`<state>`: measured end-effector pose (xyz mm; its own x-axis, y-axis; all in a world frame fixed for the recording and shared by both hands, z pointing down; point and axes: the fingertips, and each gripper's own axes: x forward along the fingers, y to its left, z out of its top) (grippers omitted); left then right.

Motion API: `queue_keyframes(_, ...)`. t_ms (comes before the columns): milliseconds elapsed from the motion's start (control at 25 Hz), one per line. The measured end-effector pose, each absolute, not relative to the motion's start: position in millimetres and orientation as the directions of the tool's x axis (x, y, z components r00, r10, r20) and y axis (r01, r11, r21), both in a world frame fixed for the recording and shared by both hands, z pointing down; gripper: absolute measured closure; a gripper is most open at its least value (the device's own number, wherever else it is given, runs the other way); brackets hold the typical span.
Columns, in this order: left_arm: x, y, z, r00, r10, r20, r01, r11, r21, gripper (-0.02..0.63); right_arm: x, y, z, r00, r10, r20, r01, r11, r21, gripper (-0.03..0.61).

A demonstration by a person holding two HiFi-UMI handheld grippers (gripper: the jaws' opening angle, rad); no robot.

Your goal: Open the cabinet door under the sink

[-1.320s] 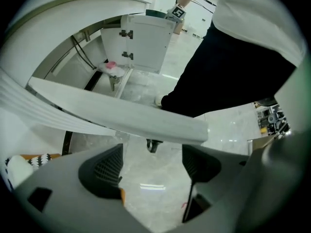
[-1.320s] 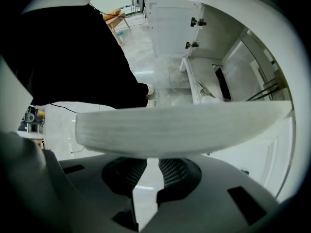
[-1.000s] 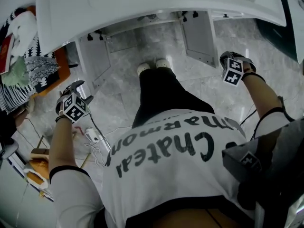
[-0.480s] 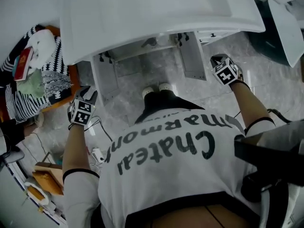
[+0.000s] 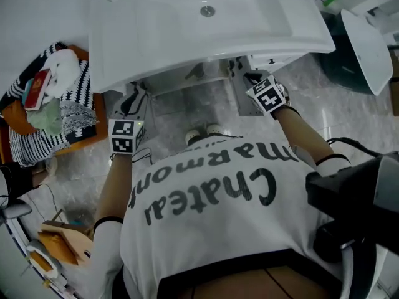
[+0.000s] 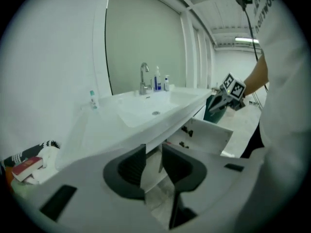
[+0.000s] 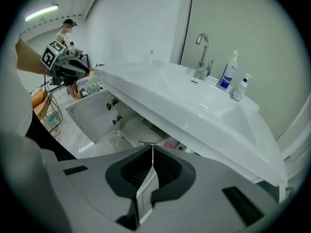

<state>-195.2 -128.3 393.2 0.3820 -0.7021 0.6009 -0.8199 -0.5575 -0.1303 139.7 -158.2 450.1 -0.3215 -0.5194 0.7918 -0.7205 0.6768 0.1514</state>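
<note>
The white sink tops a cabinet whose two doors stand swung open. The right door hangs below the sink's front edge; it also shows as a white panel in the left gripper view. The left door shows its hinges in the right gripper view. My left gripper is up by the sink's left front corner. Its jaws have just been closing and stand a little apart with nothing between them. My right gripper hovers by the right door's top, shut and empty.
A faucet and small bottles stand at the sink's back. A heap of striped cloth and books lies at the left, a dark bin at the right. My feet stand before the cabinet. Cables trail on the marble floor.
Both grippers have risen from floor level up to the sink's front edge and moved inward. The left jaws have narrowed. The head view has lifted, bringing the basin into sight.
</note>
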Motion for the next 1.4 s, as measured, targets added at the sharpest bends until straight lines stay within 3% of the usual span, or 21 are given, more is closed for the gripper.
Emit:
queue_keyframes(200,-141.4,-158.3,339.5,0.498,-0.745,0.444,-0.838,-0.546,0.023,0.517,84.0,-187.6,398.4,-0.446,-0.574,0.687,-0.758,0.651,0.052,0.563)
queue_keyframes(400,-100.1,-180.5,269.4,0.590,-0.760,0.274,-0.808,-0.553,0.205,0.545,22.5,-208.5,312.0,-0.618,-0.613,0.492,-0.754,0.639,-0.153,0.563)
queue_keyframes(520,-84.1,-178.8,227.5,0.646,-0.738,0.197,-0.764,-0.619,0.182,0.557,-7.2,-208.7,261.0,-0.698,-0.600,0.390,-0.703,0.679,-0.214,0.563)
queue_keyframes(800,-71.2,-158.3,152.8,0.714,-0.698,0.059,-0.699,-0.704,0.126,0.586,-45.3,-176.6,167.9,-0.820,-0.525,0.229,-0.565,0.807,-0.173,0.563)
queue_keyframes(1040,-72.9,-138.4,149.8,0.716,-0.695,0.072,-0.699,-0.712,0.070,0.586,-50.3,-149.6,149.5,-0.862,-0.477,0.174,-0.504,0.844,-0.183,0.563)
queue_keyframes(1400,-81.0,-133.2,206.6,0.684,-0.706,0.182,-0.729,-0.664,0.166,0.586,-21.3,-144.0,212.4,-0.820,-0.497,0.282,-0.569,0.756,-0.323,0.568)
